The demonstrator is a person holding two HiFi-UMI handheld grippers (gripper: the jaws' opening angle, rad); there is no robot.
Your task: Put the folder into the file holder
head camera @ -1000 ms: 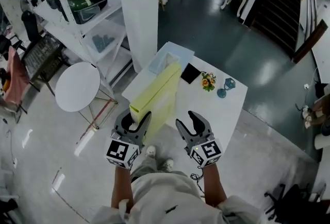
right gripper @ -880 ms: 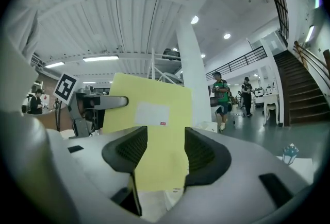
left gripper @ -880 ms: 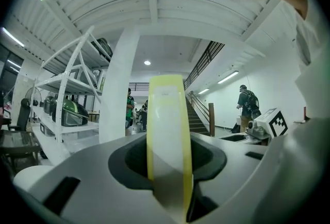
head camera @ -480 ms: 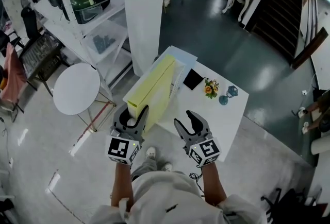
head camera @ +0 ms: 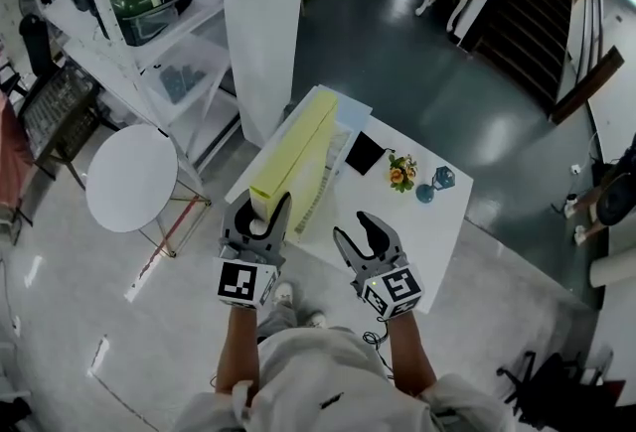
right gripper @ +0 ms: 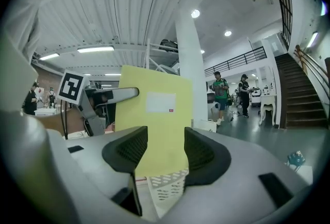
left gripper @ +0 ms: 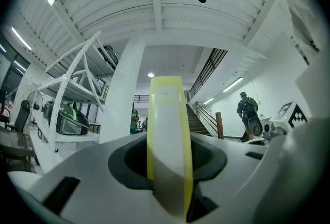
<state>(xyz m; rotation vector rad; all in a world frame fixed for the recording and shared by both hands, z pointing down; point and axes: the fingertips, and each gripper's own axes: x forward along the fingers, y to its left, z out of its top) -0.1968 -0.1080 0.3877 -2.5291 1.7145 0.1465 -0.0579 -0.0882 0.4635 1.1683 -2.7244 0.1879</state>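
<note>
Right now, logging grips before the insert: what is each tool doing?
Left tool: closed on the yellow folder.
Right tool: open, holding nothing.

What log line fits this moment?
left tongs: shut on yellow folder | right tongs: open, empty | yellow folder: on edge at file holder

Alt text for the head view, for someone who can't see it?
The left gripper is shut on the near end of a yellow folder, held edge-up above a white table beside a white mesh file holder; the right gripper is open, empty.
</note>
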